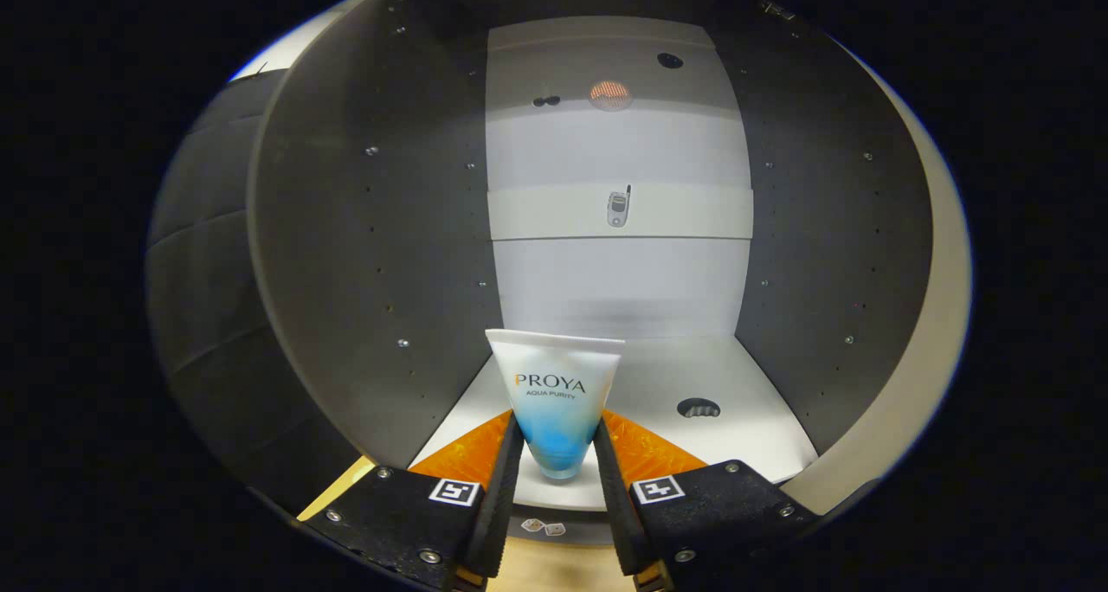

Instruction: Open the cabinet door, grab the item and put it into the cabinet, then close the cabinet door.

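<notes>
A: Biggest first, quick. Cabinet (pixel 346 254), open, dark side walls, pale back panel, and the gripper is looking straight into it.

B: Shelves?

A: Pale floor shelf (pixel 744 419) at the bottom, with a small dark hole in it off to the right of the tube. One more shelf (pixel 554 213) higher up across the back.

B: The item?

A: Tube (pixel 556 399), white fading to blue, standing crimped end up, narrow end down. It's at the cabinet's front, over the front edge of the floor shelf.

B: Gripper?

A: Gripper (pixel 558 453) pinching the tube, both fingers (pixel 502 479) pressed on its lower blue part, one each side.

B: Anything small?

A: Tiny phone-shaped thing (pixel 618 208) on the upper shelf.
</notes>
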